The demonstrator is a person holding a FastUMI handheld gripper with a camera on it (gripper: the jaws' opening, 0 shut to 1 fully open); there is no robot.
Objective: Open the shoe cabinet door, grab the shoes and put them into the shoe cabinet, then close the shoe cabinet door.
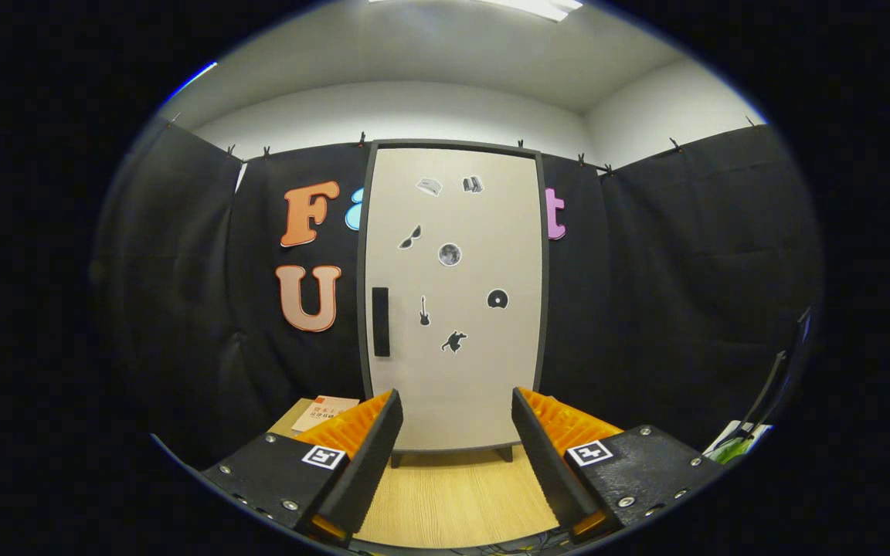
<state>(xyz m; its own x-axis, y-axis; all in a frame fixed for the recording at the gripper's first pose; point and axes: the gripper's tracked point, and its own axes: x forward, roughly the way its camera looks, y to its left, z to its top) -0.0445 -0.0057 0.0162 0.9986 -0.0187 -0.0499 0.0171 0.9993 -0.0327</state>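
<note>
The gripper (456,448) is spread wide and holds nothing. The shoe cabinet (453,297) stands upright beyond the fingers on the wooden floor (453,494), against the far cloth wall, its door (484,371) closed. The door looks like a stiff, light, smooth panel that should swing easily; the dark vertical handle (381,321) at its left edge is the likely place to hook or pinch. Small stickers (450,254) dot the door, without readable words. A printed box (321,411) lies near left, its writing too small to read.
</note>
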